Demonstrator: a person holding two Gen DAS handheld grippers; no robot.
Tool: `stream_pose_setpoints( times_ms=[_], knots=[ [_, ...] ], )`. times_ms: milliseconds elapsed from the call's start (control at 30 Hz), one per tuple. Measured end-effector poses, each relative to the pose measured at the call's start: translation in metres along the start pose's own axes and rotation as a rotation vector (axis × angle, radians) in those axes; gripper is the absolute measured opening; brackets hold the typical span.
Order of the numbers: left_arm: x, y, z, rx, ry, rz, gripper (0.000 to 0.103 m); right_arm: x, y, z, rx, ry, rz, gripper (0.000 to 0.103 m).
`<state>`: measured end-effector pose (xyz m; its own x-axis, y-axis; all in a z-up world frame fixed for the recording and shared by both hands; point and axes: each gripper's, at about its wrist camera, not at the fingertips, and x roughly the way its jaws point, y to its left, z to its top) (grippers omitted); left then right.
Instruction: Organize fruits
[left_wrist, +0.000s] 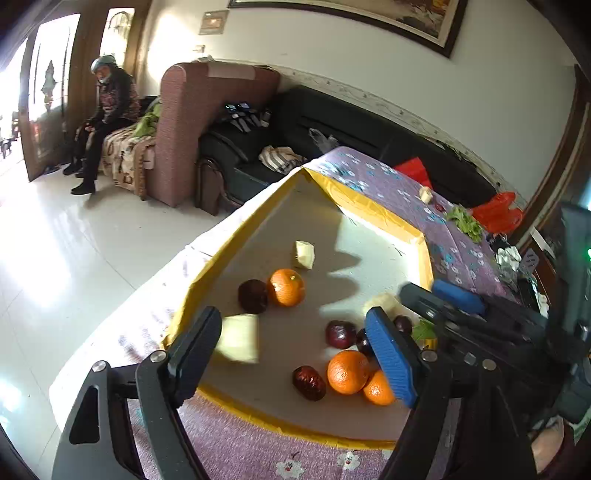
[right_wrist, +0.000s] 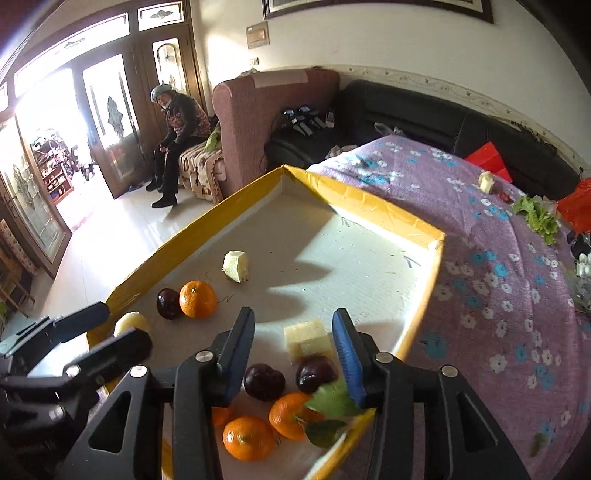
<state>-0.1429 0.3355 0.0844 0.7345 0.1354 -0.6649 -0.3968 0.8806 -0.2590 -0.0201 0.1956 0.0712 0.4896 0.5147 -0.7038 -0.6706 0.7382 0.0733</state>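
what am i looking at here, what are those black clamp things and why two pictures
Each picture comes from a camera mounted on a hand-held claw, looking along its two fingers. One shows the left claw, the other the right claw; a person holds both. Below them a yellow-rimmed tray sits on a purple flowered cloth. In it lie oranges, dark plums and pale fruit chunks. Both claws are open. The left has a pale chunk blurred between its fingers, so whether it grips it is unclear.

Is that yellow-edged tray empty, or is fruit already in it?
Not empty: the tray holds oranges, dark plums and pale fruit chunks.
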Motion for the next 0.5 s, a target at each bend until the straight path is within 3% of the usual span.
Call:
stream_pose_setpoints(
  times_ms=[100, 267, 500],
  knots=[
    [-0.011, 0.002, -0.003, -0.009, -0.028, 0.023, 0.084, -0.02, -0.007, -0.013, 0.012, -0.022, 0.009, 0.052],
    [-0.018, -0.009, -0.005, 0.037, -0.055, 0.128, 0.086, -0.046, -0.024, -0.042, 0.031, -0.053, -0.032, 0.058],
    [-0.045, -0.04, -0.017, 0.106, -0.164, 0.16, 0.091, -0.078, -0.048, -0.085, 0.118, -0.058, -0.066, 0.064]
  ],
)
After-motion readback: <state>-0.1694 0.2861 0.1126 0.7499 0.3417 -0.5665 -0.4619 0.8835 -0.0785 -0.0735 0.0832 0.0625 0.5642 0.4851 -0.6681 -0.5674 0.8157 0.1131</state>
